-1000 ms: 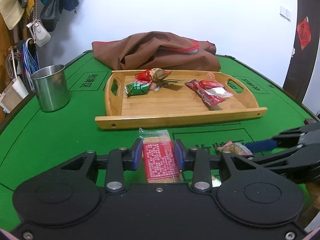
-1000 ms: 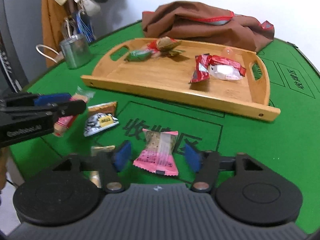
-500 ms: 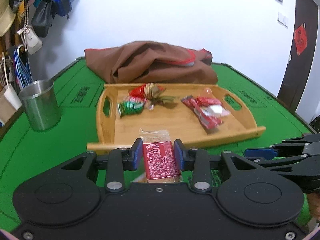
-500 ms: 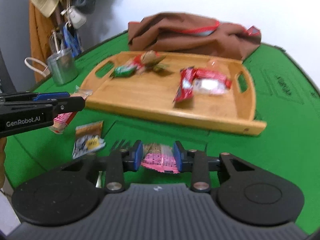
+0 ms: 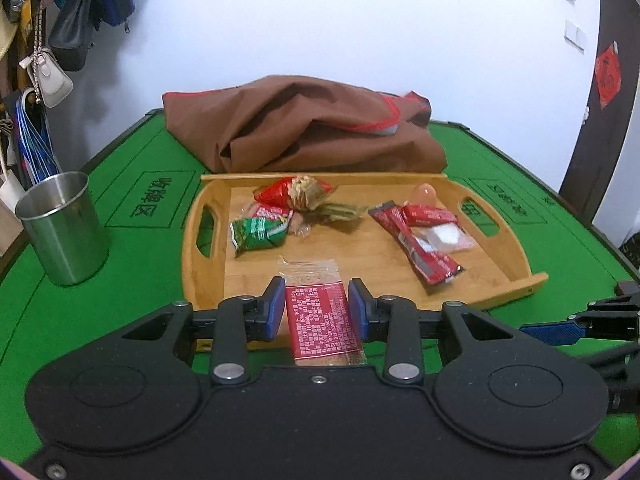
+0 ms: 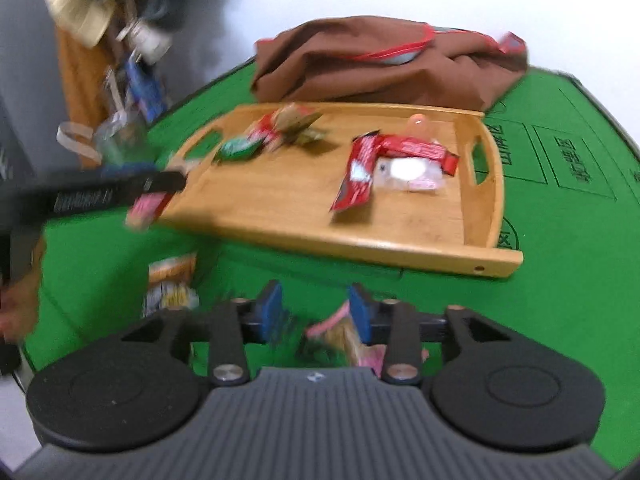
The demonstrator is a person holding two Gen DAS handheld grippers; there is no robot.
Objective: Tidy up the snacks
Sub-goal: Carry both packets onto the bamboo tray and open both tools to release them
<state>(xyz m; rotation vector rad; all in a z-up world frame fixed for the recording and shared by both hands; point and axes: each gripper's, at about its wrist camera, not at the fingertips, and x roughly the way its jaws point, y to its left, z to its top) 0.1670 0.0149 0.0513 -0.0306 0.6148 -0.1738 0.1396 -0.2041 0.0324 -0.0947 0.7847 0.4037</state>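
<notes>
My left gripper (image 5: 316,308) is shut on a red cracker packet (image 5: 320,320) and holds it over the near edge of the wooden tray (image 5: 204,280). The tray holds several snacks: a green packet (image 5: 258,236), a red-and-tan packet (image 5: 296,194), red sachets (image 5: 420,240). My right gripper (image 6: 316,312) is lifted off the table with a pink snack packet (image 6: 344,336) hanging against its right finger; the view is blurred. An orange-and-white packet (image 6: 172,284) lies on the green table (image 6: 560,240). The left gripper also shows in the right wrist view (image 6: 160,186).
A steel cup (image 5: 62,228) stands left of the tray. A brown cloth bag (image 5: 304,132) lies behind the tray. Bags and a hat hang on the wall at far left. The right gripper's blue fingertip (image 5: 556,328) shows at the right of the left wrist view.
My left gripper has carried the red packet forward to the tray's near edge. My right gripper closed around the pink packet and rose from the table.
</notes>
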